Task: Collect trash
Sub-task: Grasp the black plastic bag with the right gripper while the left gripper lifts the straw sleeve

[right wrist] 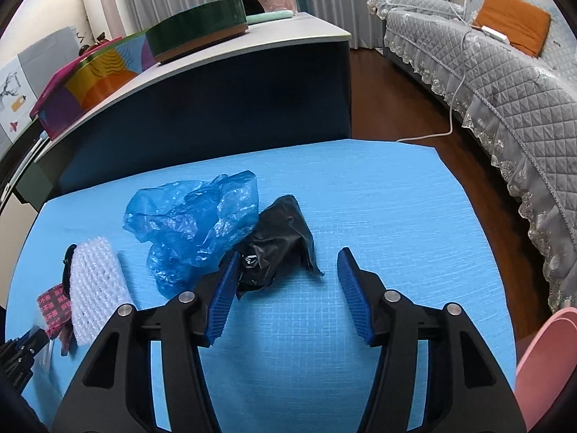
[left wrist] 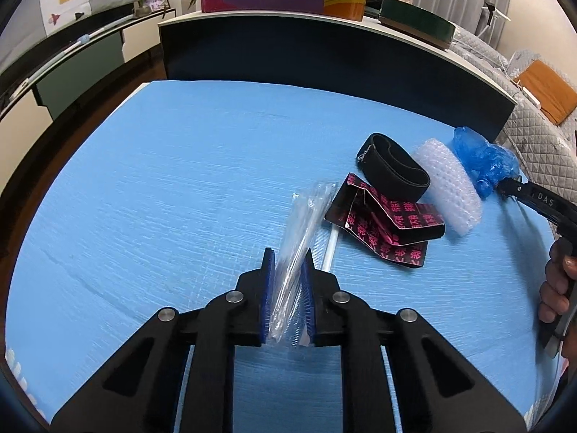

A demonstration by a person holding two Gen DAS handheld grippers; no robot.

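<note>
Left wrist: left gripper [left wrist: 287,281] jaws pinch clear wrapper [left wrist: 301,231]; right gripper [right wrist: 285,296] (marked "DAS") jaws gape.

We see a clear plastic wrapper [left wrist: 301,249], long and crinkly, pinched between the two blue pads. Just beside the wrapper lies a thin white straw [left wrist: 330,249]. Past the straw lies a black wrapper with pink writing [left wrist: 387,225], bent and folded open. A black band [left wrist: 395,169] stands on its edge, touching that wrapper. Next to the band sits a white bubble wrap roll [left wrist: 450,187]. Beside the roll lies a crumpled blue plastic bag [right wrist: 194,223], and a crumpled black plastic bag [right wrist: 277,241] touches it.
</note>
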